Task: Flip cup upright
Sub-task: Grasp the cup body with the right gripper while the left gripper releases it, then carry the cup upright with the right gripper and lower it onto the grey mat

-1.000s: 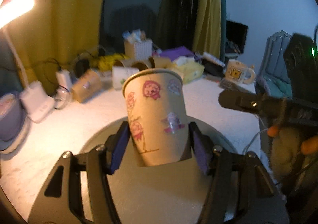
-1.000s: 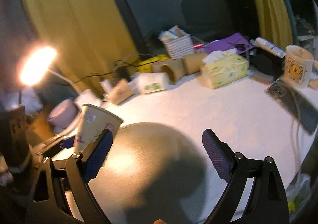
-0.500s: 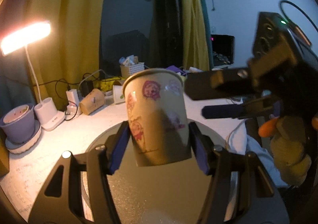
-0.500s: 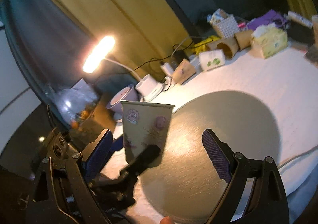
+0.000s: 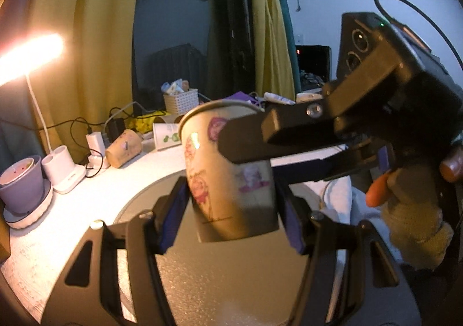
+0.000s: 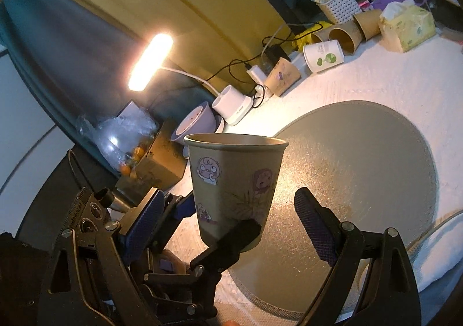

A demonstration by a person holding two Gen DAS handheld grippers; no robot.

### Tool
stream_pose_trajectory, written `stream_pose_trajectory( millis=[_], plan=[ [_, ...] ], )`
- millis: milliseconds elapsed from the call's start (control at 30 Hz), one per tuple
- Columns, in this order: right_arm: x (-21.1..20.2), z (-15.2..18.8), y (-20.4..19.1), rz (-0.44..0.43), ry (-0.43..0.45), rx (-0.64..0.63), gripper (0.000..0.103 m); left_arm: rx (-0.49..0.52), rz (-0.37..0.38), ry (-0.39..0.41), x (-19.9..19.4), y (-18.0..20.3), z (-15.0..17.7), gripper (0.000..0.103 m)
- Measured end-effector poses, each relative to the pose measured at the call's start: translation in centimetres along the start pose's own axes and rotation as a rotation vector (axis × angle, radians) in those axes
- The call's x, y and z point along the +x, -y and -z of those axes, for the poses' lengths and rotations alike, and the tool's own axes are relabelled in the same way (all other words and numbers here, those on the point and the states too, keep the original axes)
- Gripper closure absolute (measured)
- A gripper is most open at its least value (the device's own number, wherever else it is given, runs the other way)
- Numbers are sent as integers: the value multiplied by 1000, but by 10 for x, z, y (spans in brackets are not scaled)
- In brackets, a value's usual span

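Note:
A tan paper cup with pink stickers [image 5: 228, 181] stands mouth up in the air, held low on its body by my left gripper [image 5: 231, 210], which is shut on it above the round grey mat [image 5: 231, 282]. My right gripper [image 6: 228, 221] is open, and the cup [image 6: 234, 181] sits between its blue-padded fingers without clear contact. In the left wrist view the right gripper's fingers [image 5: 260, 137] cross in front of the cup's upper right side. The left gripper's finger [image 6: 231, 239] shows below the cup in the right wrist view.
The white table [image 6: 390, 74] carries the grey mat [image 6: 361, 166]. Along the back lie several paper cups on their sides [image 6: 324, 56], a tissue box [image 6: 408, 27], a white basket [image 6: 338, 4], chargers and a lit desk lamp [image 6: 150, 62]. A purple bowl [image 5: 20, 184] stands at left.
The right gripper has swung in from the right and now brackets the cup. The left gripper still holds the cup, mouth up, in about the same place.

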State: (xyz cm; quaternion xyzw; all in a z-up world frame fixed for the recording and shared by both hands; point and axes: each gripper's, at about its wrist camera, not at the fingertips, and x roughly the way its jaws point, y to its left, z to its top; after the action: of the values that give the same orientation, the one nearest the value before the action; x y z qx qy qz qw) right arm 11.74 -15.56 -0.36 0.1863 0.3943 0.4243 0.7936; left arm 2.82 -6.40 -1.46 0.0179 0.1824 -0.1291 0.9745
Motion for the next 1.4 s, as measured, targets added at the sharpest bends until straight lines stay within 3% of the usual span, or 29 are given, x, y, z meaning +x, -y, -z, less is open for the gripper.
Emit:
stream_pose_trajectory(
  millis=[67, 167, 567, 633, 667, 933, 1000, 1033, 1067, 1333, 1400],
  plan=[
    [1, 1, -1, -1, -6, -6, 11, 5, 0, -2, 1, 0, 0, 42],
    [4, 1, -1, -5, -14, -5, 24, 9, 1, -1, 1, 1, 0, 42],
    [2, -2, 8, -13, 6, 39, 25, 61, 28, 0, 2, 9, 4, 42],
    [1, -3, 9, -15, 11, 39, 28, 69, 20, 7, 2, 10, 4, 42],
    [0, -3, 9, -8, 15, 36, 35, 66, 21, 6, 3, 8, 4, 42],
    [1, -5, 10, -4, 13, 20, 37, 58, 14, -13, 6, 7, 4, 39],
    [1, -5, 9, 22, 16, 6, 37, 46, 30, -40, 10, 5, 4, 33],
    [2, -6, 8, 40, 19, -2, 37, 37, 35, -51, 12, 3, 3, 24],
    [2, -7, 7, 61, 24, -13, 37, 26, 39, -58, 12, 1, 4, 21],
    [6, -22, 8, 254, 106, -124, 37, -97, -17, -124, 17, -38, 7, 21],
    [14, -24, 10, 354, 147, -187, 37, -135, -57, -143, 20, -52, 8, 21]
  ],
)
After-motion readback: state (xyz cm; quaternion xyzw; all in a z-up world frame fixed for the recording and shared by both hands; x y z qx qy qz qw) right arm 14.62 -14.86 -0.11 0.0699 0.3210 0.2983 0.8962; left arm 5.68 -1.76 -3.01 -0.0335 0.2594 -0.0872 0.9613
